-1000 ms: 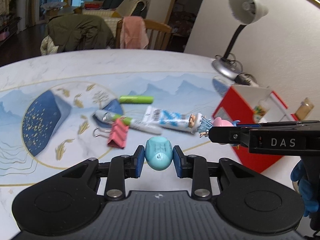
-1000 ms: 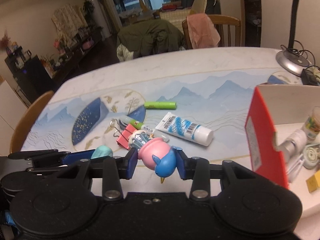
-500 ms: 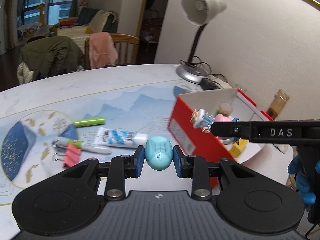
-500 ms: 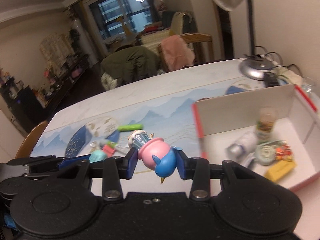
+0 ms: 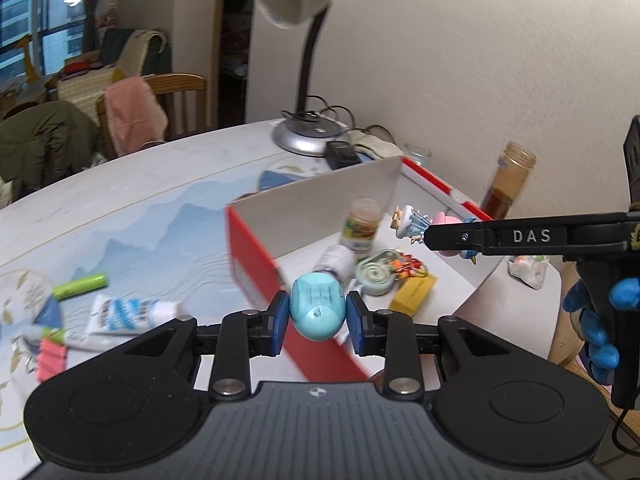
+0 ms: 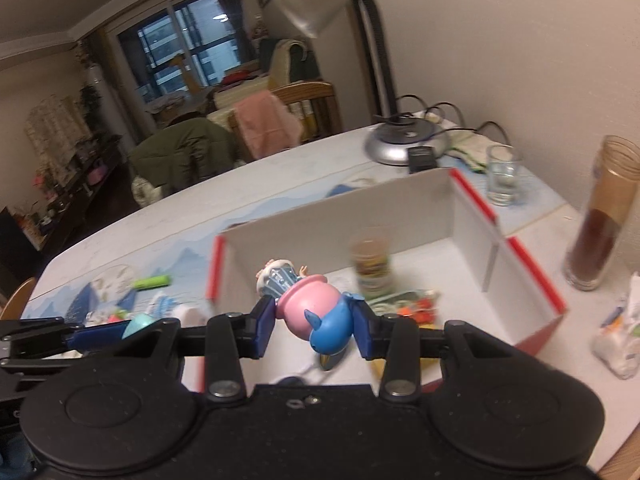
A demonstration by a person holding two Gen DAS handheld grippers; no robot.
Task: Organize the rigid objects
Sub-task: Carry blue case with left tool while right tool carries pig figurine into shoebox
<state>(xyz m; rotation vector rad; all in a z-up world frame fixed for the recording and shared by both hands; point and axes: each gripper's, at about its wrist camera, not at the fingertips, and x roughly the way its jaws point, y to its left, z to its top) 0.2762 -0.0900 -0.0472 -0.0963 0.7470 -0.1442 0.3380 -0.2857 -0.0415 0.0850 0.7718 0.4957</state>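
Left wrist view: your left gripper (image 5: 318, 316) clamps the turquoise egg-shaped toy (image 5: 317, 305) and your right gripper (image 6: 314, 326) pinches the pink-and-blue figurine (image 6: 316, 314), both poised at the red-and-white box (image 5: 256, 256); next, lower and release each inside.

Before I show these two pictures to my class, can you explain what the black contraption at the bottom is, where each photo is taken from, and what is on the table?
No robot here: a person holds a two-fingered gripper in each hand, with a wide-angle camera on each looking along its fingers. One picture is from the left gripper, clamped on a turquoise egg-shaped toy. The other is from the right gripper, clamped on a pink and blue figurine. Both hover by a red box with small items already inside. On the table lie a toothpaste tube, a green marker and a pink clip.
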